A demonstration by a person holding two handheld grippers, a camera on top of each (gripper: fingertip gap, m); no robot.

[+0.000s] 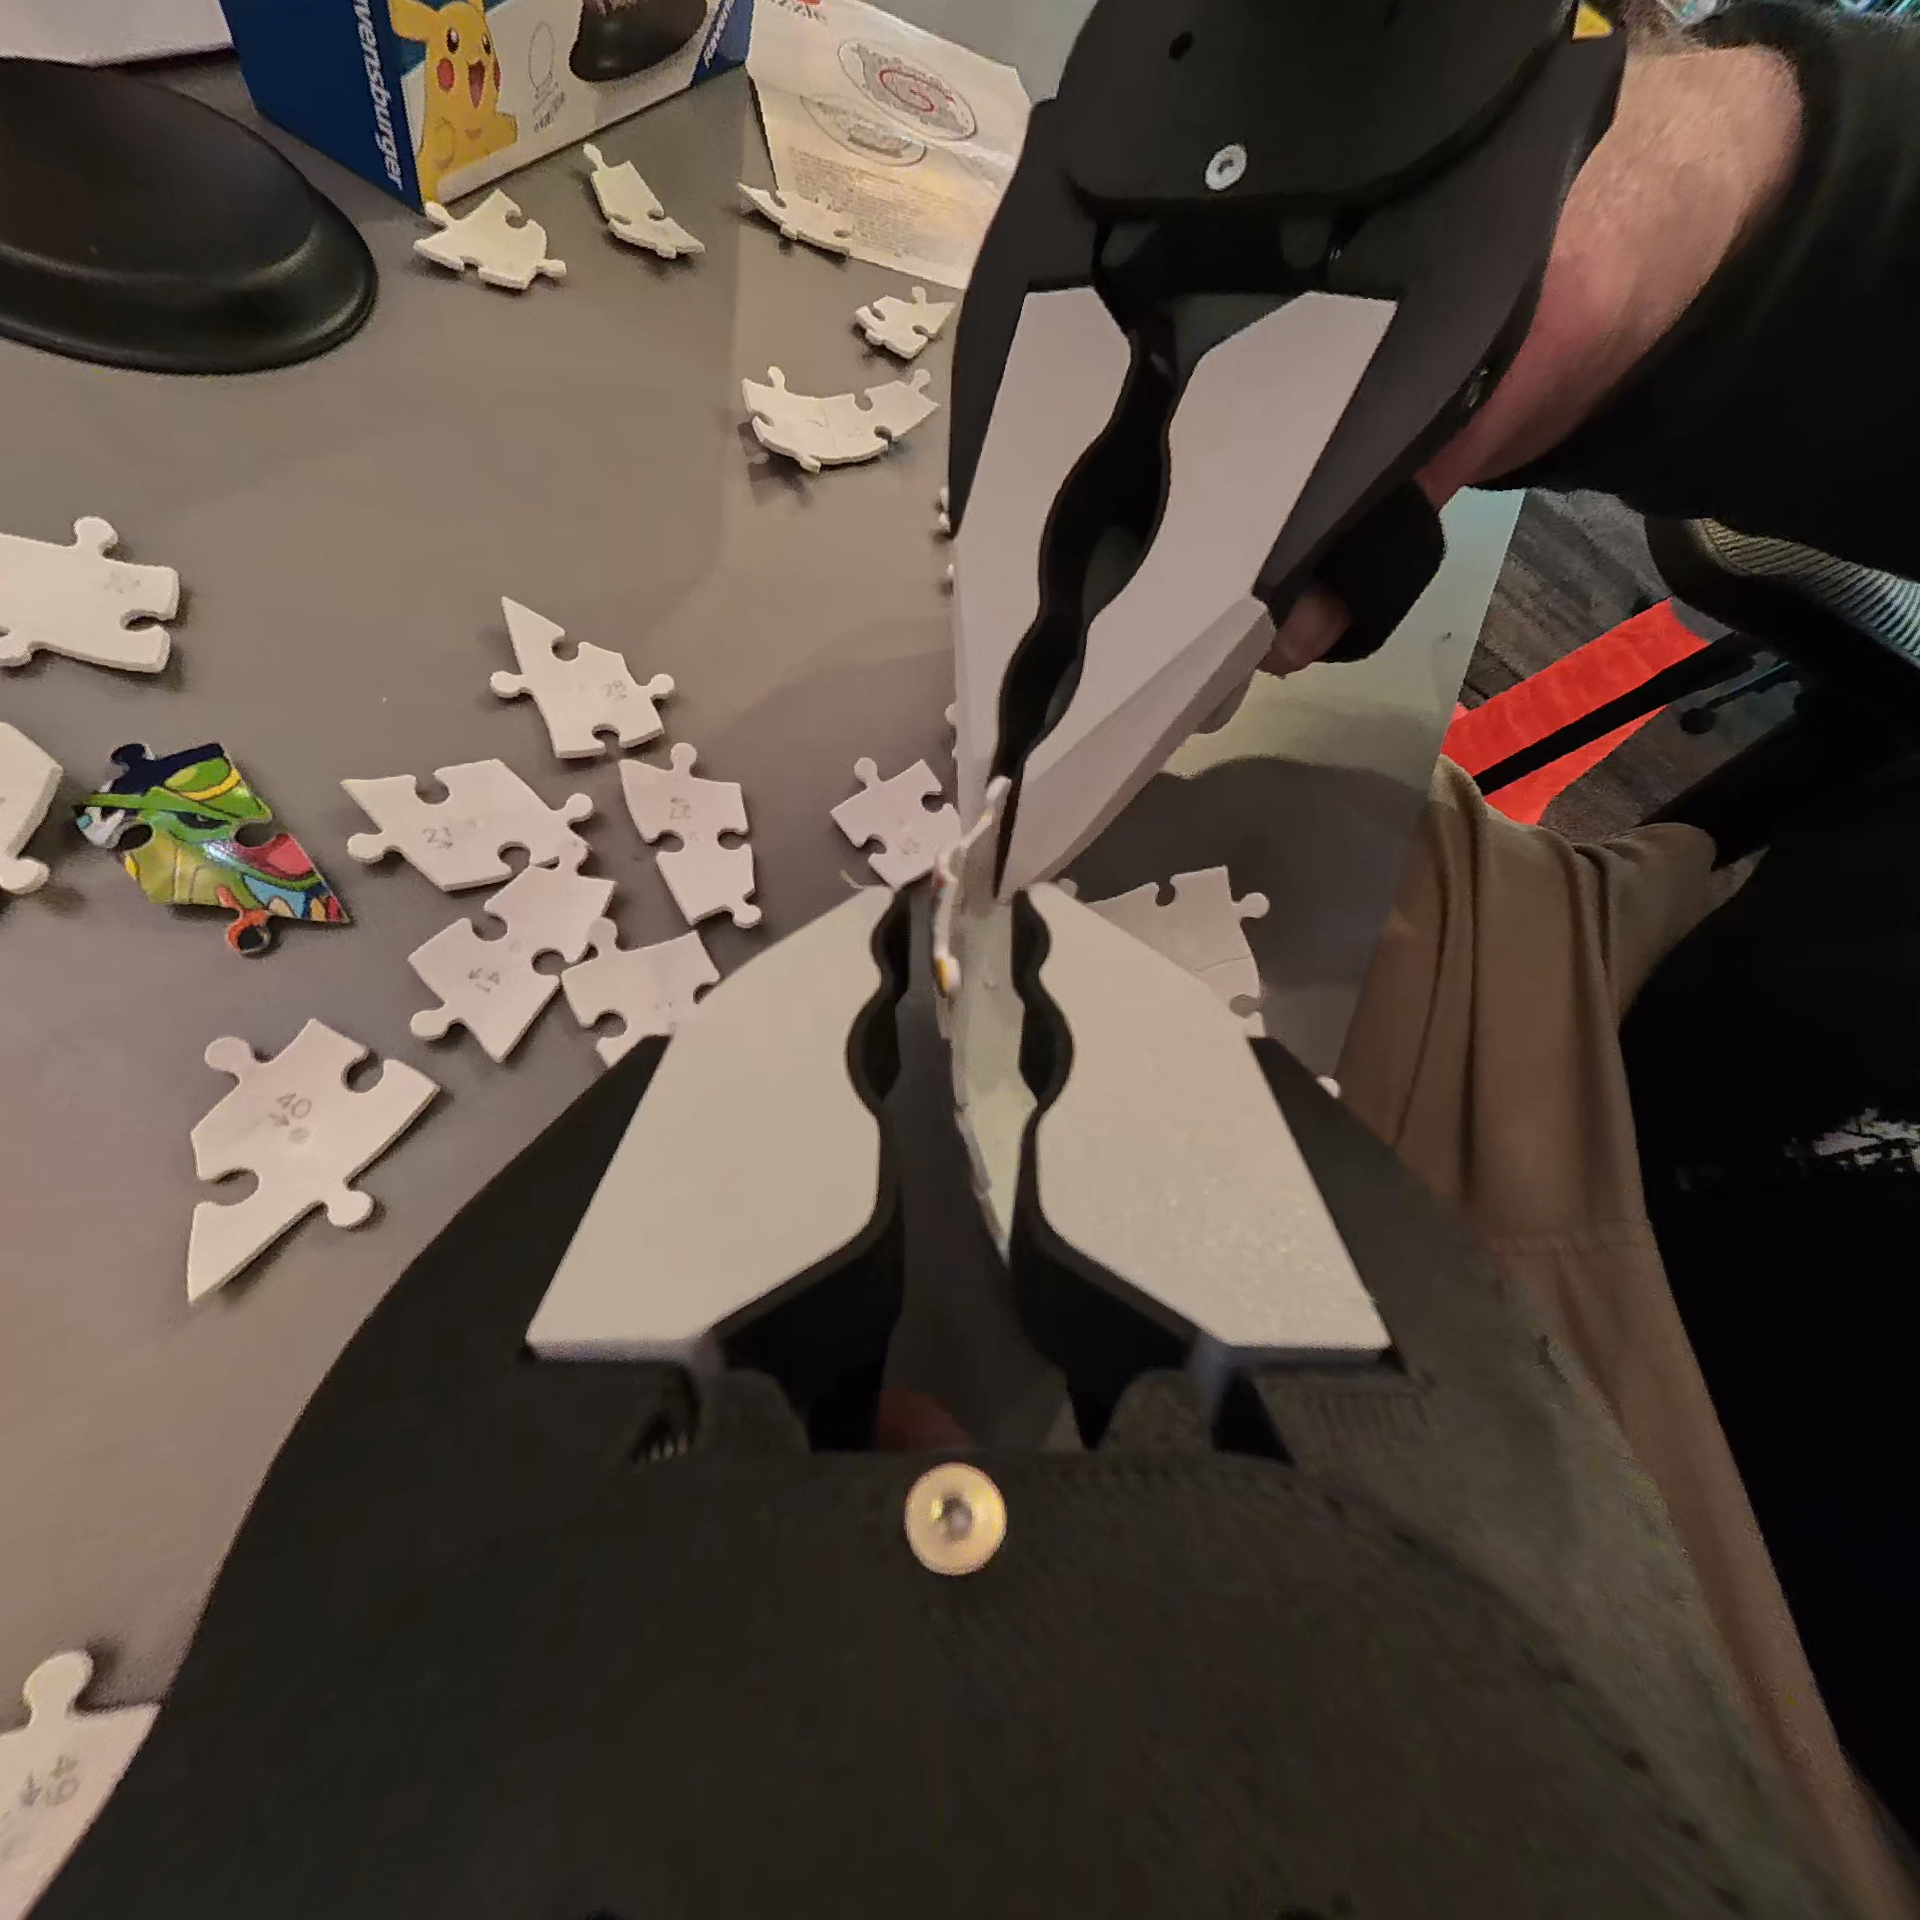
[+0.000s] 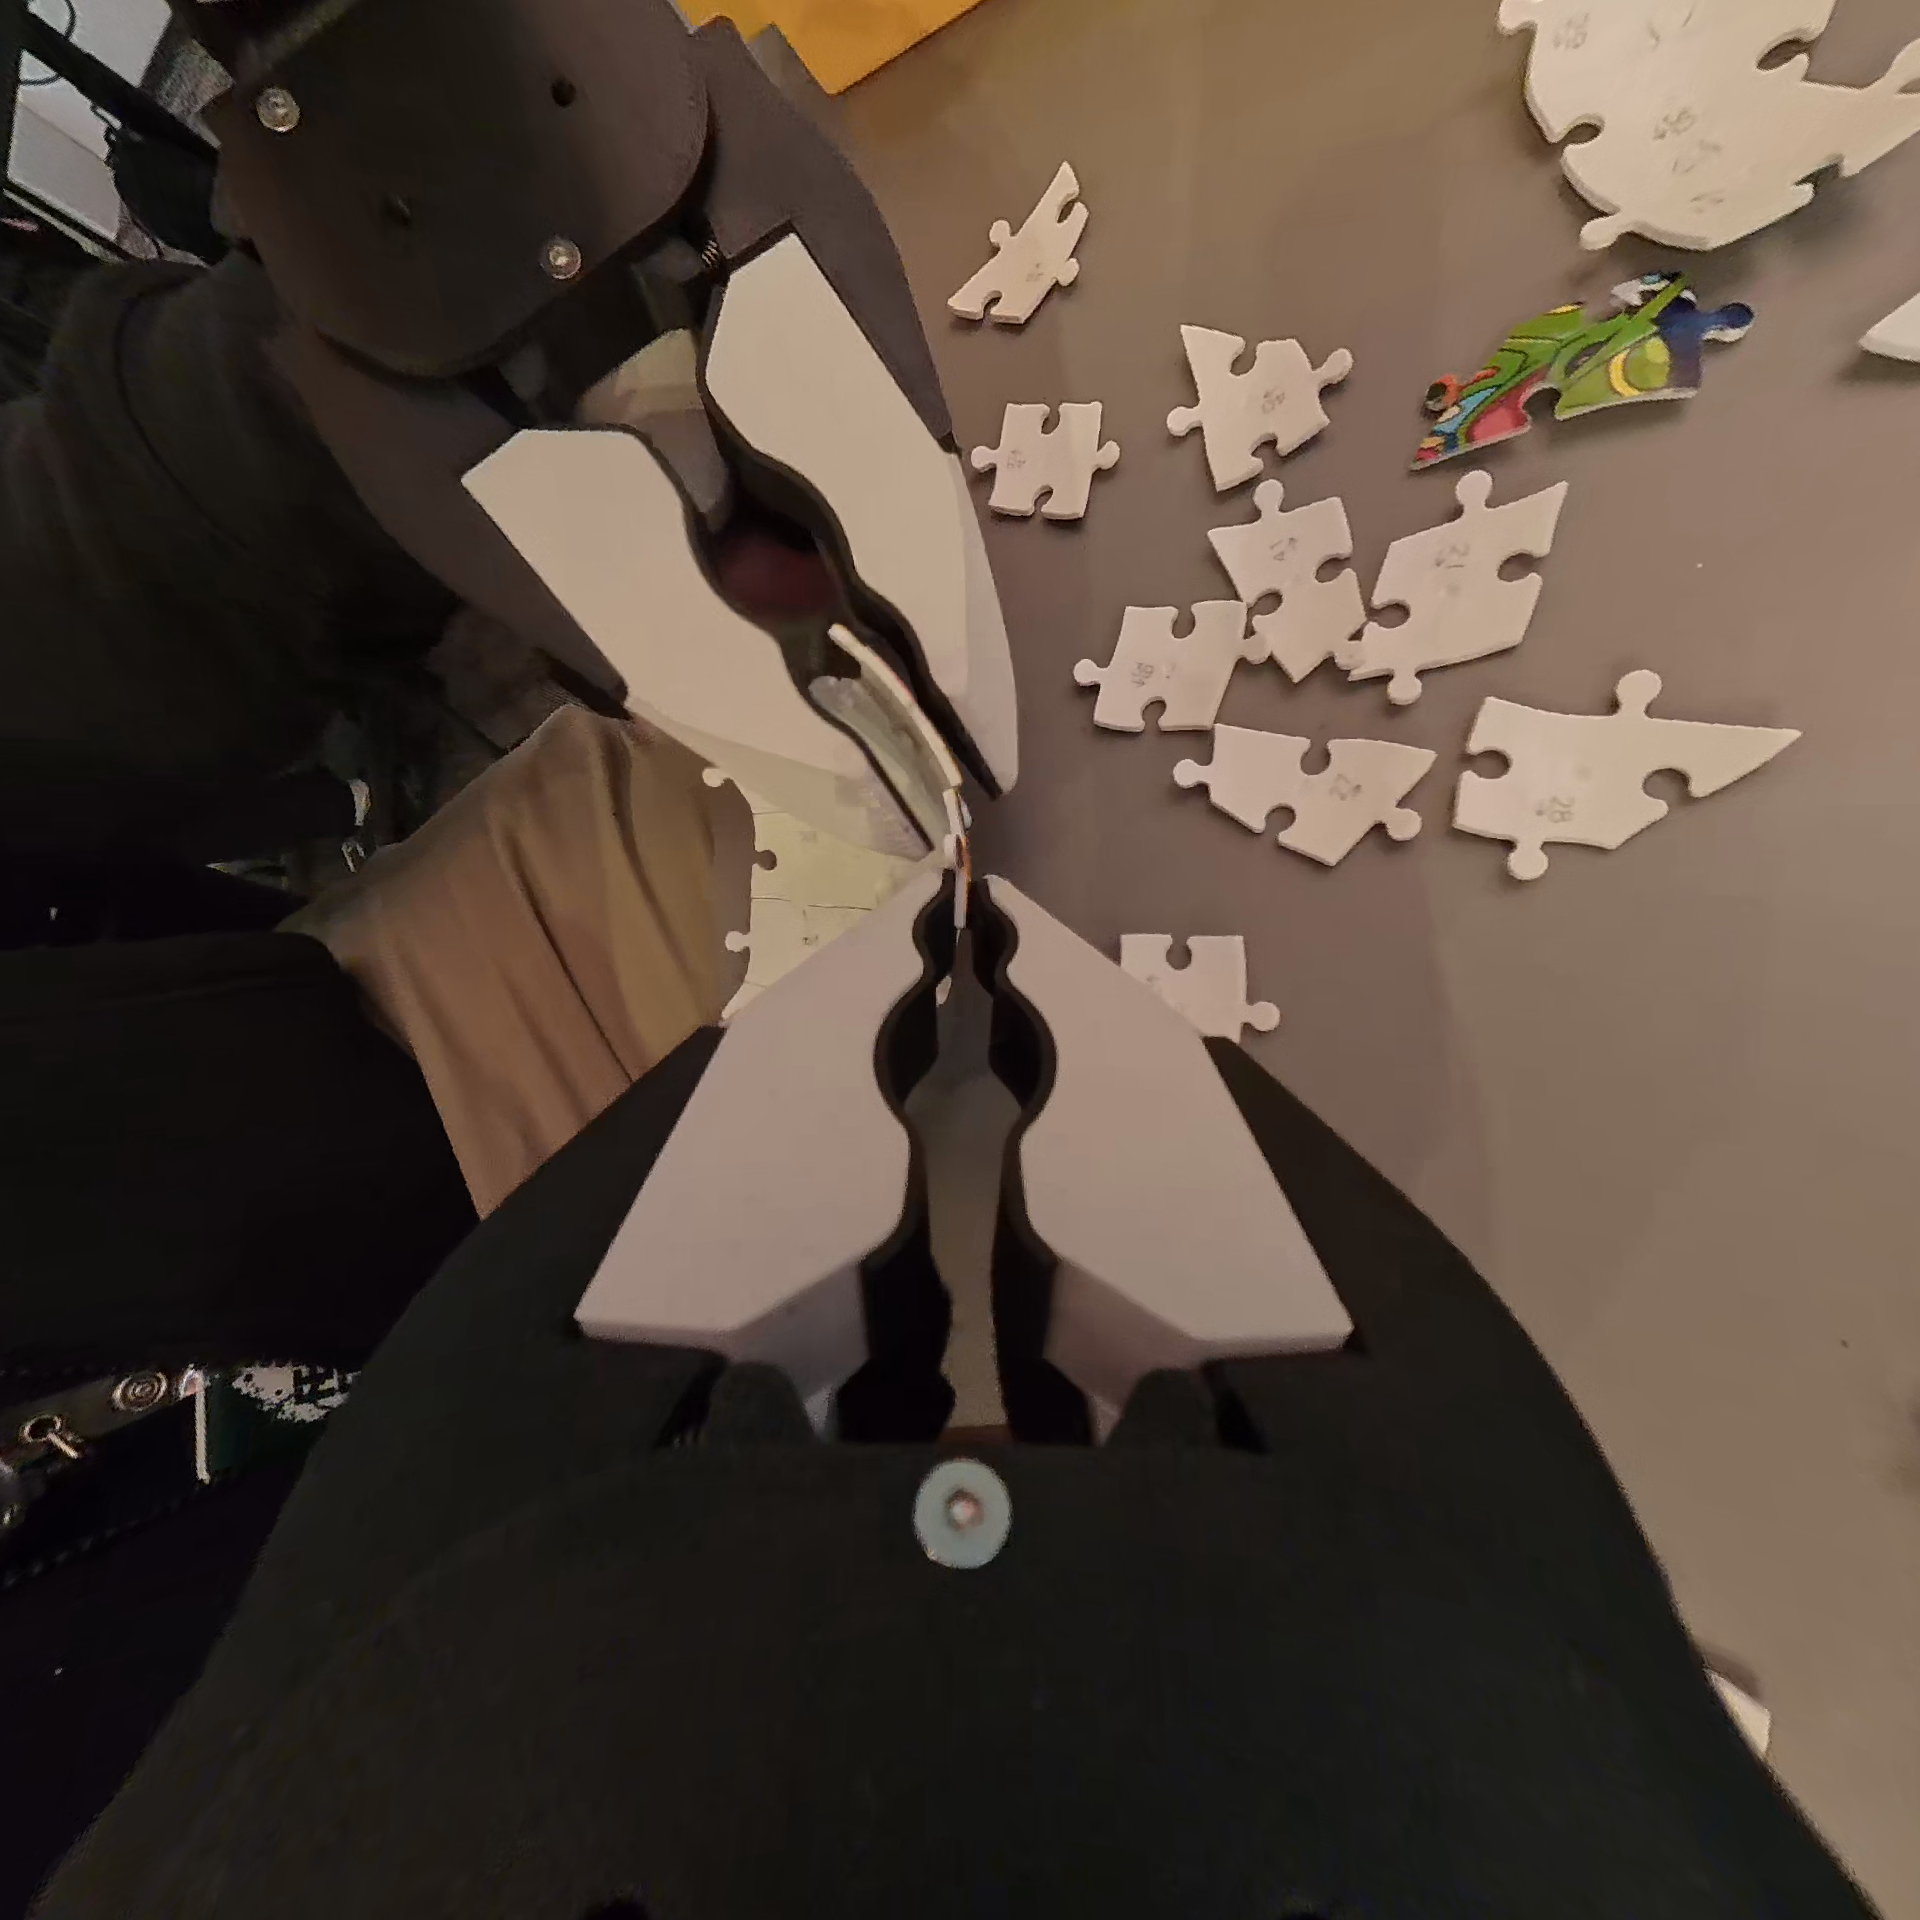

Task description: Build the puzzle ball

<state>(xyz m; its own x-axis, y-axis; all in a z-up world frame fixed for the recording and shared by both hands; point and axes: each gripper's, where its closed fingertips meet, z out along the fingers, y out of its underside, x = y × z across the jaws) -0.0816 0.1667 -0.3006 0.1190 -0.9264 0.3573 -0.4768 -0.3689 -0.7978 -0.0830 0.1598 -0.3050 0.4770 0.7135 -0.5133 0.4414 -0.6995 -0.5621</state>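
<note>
My left gripper (image 1: 961, 909) is shut on a curved puzzle piece (image 1: 987, 1039) held edge-on between its pads. My right gripper (image 1: 1003, 821) comes in from the upper right, shut on a second small piece (image 1: 977, 847). The two pieces touch edge to edge where the gripper tips meet, above the table's near edge. In the right wrist view my right gripper (image 2: 964, 888) pinches its piece (image 2: 961, 904), and the left gripper (image 2: 966, 790) holds its curved piece (image 2: 904, 743) from the upper left. Several white face-down loose pieces (image 1: 468, 821) lie on the grey table (image 1: 468, 499).
A coloured face-up piece (image 1: 208, 831) (image 2: 1558, 364) lies among the loose ones. A joined white section (image 2: 1683, 114) sits far right. The puzzle box (image 1: 468, 94), a paper sheet (image 1: 894, 135) and a black curved object (image 1: 156, 229) stand at the back. A person's beige trouser leg (image 1: 1507, 1039) is beside the table edge. Less than 4 cm separates the two grippers' tips.
</note>
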